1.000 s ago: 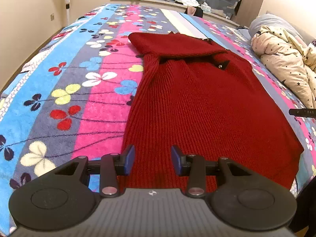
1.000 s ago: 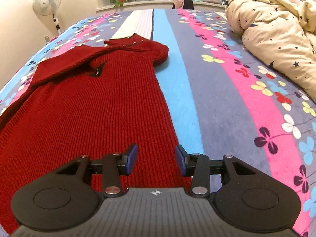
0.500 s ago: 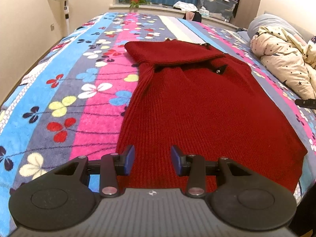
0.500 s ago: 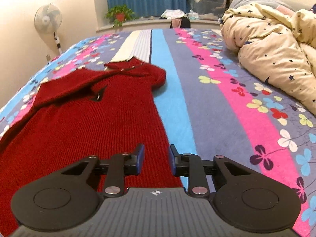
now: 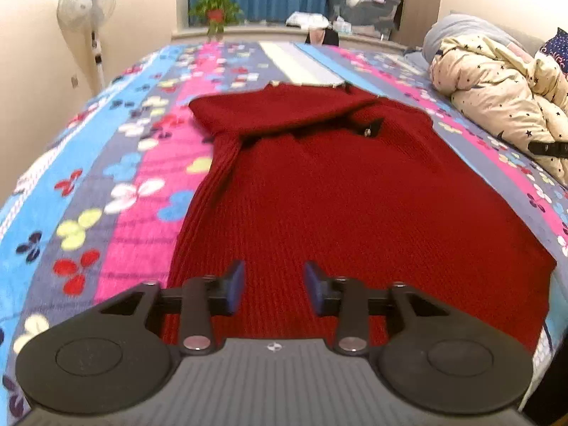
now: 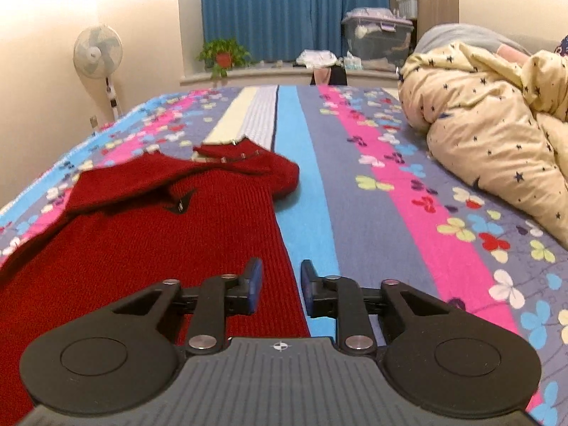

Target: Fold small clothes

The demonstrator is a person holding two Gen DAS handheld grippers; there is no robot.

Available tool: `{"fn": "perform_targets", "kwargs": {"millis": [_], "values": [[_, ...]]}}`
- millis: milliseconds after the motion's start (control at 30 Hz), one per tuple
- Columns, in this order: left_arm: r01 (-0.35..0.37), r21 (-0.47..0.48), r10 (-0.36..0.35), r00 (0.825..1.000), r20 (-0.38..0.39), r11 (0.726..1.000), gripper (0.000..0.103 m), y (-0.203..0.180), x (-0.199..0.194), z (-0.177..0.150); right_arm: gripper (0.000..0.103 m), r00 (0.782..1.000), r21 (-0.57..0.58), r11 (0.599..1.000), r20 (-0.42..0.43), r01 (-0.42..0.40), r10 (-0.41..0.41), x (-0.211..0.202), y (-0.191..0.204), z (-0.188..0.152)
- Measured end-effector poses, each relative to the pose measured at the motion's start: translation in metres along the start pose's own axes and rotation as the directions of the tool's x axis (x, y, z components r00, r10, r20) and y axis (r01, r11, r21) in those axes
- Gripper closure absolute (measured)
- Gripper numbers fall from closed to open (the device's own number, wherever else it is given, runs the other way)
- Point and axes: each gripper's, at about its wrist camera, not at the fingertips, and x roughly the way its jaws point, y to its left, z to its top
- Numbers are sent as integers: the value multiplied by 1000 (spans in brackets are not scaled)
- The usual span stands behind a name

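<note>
A dark red knitted sweater (image 5: 348,191) lies flat on the flowered bedspread (image 5: 117,191), its sleeves folded across the chest at the far end. My left gripper (image 5: 274,289) is open and empty, over the sweater's near hem, left of middle. My right gripper (image 6: 280,285) is open and empty, over the sweater's (image 6: 149,248) right side edge near the hem, where it meets the blue stripe of the bedspread (image 6: 383,220). A tip of the right gripper shows at the right edge of the left wrist view (image 5: 548,148).
A bunched cream quilt with stars (image 6: 497,135) lies on the right of the bed. A standing fan (image 5: 87,17) is by the left wall. A potted plant (image 6: 222,55) and storage boxes (image 6: 376,35) stand on the window ledge beyond the bed.
Both grippers have tilted up and drawn back a little, so more of the room shows. The right gripper narrowed half a second ago and has opened somewhat again. The sweater has not moved.
</note>
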Motion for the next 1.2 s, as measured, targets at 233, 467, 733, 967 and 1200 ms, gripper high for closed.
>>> {"fn": "perform_targets", "kwargs": {"millis": [233,467,733,967,1200], "values": [[14,23,-15,999,46,1000,92,-23,9,16,103,995,104,992,83,-69,60,4,8,43],[-8,27,8,1000,17,1000,92,-34,40,59,101,988,201,972,-70,-119,136,95,17,67],[53,32,-54,997,50,998,89,-94,126,166,96,898,413,906,-356,-96,258,174,17,38],[11,103,-13,1000,21,995,31,-168,247,229,96,855,426,902,-441,-68,273,190,23,22],[-116,292,124,992,-8,949,91,-171,315,237,96,849,431,900,-448,-71,282,200,19,23]]}}
